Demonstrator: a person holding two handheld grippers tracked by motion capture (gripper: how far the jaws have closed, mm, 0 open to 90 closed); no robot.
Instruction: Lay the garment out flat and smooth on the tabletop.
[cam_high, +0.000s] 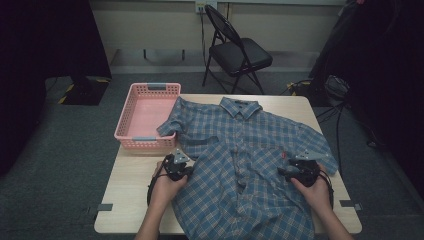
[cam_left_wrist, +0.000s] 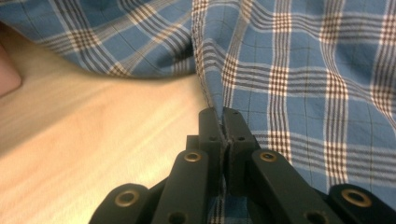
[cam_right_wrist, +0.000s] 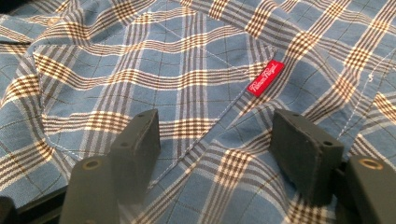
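Note:
A blue plaid short-sleeved shirt (cam_high: 240, 150) lies spread face up on the wooden table (cam_high: 130, 200), collar at the far side. My left gripper (cam_high: 186, 170) is at the shirt's left side edge. In the left gripper view its jaws (cam_left_wrist: 222, 112) are shut on the shirt's hem (cam_left_wrist: 210, 88), with the fabric pinched between the pads. My right gripper (cam_high: 285, 171) rests on the shirt's right front. In the right gripper view it stands open (cam_right_wrist: 217, 123) over the chest pocket, just below a small red label (cam_right_wrist: 265, 78), with flat cloth (cam_right_wrist: 163, 60) lying between the pads.
A pink plastic basket (cam_high: 122, 122) stands at the table's far left corner, with one shirt sleeve draped over its near right corner. A black folding chair (cam_high: 240, 52) stands behind the table. Bare tabletop shows to the left of the shirt.

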